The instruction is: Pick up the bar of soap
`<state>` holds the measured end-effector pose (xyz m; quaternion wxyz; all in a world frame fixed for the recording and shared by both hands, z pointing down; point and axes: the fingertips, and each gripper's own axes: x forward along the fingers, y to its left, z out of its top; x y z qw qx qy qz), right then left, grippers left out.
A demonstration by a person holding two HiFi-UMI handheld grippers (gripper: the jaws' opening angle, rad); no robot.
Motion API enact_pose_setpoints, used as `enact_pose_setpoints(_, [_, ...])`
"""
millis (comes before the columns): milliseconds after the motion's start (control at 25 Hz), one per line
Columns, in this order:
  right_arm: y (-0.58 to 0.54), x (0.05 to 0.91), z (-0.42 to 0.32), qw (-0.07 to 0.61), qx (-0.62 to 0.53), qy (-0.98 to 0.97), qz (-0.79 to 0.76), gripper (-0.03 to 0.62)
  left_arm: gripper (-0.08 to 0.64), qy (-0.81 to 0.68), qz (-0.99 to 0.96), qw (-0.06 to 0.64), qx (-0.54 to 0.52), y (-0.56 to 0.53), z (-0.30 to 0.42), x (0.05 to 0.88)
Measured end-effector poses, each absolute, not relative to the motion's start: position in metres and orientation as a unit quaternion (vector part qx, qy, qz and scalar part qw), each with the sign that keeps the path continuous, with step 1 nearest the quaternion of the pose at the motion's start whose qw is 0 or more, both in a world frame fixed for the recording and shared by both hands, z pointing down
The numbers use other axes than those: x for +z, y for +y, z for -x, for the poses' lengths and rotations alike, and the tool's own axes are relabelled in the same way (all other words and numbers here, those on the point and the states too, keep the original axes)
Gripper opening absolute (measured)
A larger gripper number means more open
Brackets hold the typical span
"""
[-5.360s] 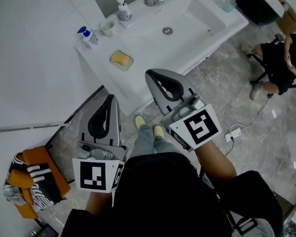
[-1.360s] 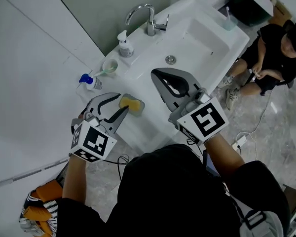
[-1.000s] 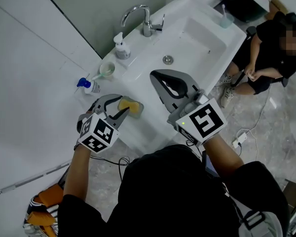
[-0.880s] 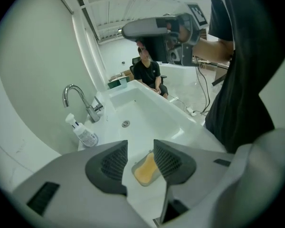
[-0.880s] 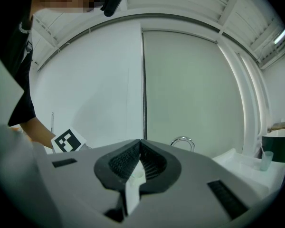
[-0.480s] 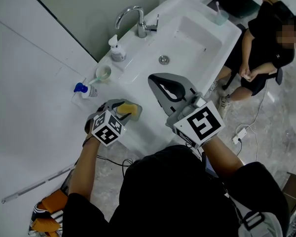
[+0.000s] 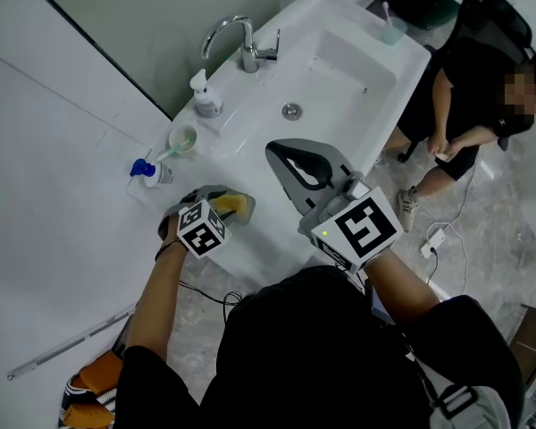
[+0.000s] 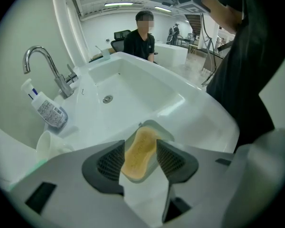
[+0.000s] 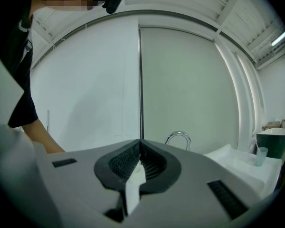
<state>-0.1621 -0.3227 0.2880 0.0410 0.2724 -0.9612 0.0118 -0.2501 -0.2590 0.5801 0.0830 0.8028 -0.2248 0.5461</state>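
Orange-yellow, the bar of soap (image 8: pixel 137 156) lay in its pale soap dish (image 8: pixel 159 128) at the washbasin's (image 8: pixel 133 91) near corner, between the left gripper's (image 8: pixel 140 146) fingers, which had just been opening and stood wide apart, not pressing it. Reaching looked done; closing and lifting remained. The right gripper (image 9: pixel 139 146), fingers together on nothing, hung idle. Farther off, the dispenser bottle's (image 8: pixel 50 114) label print was too small to read.
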Motion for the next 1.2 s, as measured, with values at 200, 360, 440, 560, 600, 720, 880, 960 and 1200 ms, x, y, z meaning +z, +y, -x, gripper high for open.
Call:
enact_pose_setpoints(200, [-0.322,0.292,0.164,0.044,0.013,-0.962,-0.27,0.008,0.199,-0.197,-0.799,0.076,0.562,-0.255,0.248,0.593])
enact_pose_setpoints(360, [-0.321,0.292,0.165,0.045,0.011,-0.963,-0.266,0.008,0.199,-0.176,-0.794,0.064,0.578,-0.255,0.248,0.594])
enact_pose_setpoints(440, [-0.322,0.293,0.166,0.048,0.013,-0.962,-0.27,0.008,0.201,-0.155,-0.786,0.053,0.596,-0.255,0.249,0.598])
enact_pose_setpoints(560, [-0.32,0.294,0.167,0.046,0.012,-0.962,-0.268,0.008,0.204,-0.134,-0.778,0.042,0.612,-0.255,0.25,0.605])
enact_pose_setpoints(600, [-0.319,0.294,0.167,0.046,0.012,-0.963,-0.266,0.008,0.207,-0.127,-0.776,0.038,0.617,-0.255,0.25,0.606])
enact_pose_setpoints(720, [-0.318,0.297,0.168,0.048,0.013,-0.964,-0.263,0.008,0.207,-0.098,-0.764,0.016,0.638,-0.255,0.251,0.612])
enact_pose_setpoints(880, [-0.318,0.297,0.167,0.048,0.017,-0.963,-0.266,0.008,0.207,-0.07,-0.749,0.009,0.659,-0.254,0.252,0.621])
enact_pose_setpoints(960, [-0.318,0.296,0.166,0.046,0.017,-0.963,-0.267,0.008,0.206,-0.069,-0.747,0.022,0.661,-0.254,0.252,0.622])
enact_pose_setpoints(1200, [-0.316,0.301,0.17,0.05,0.022,-0.963,-0.264,0.008,0.206,-0.047,-0.726,0.046,0.685,-0.252,0.25,0.625])
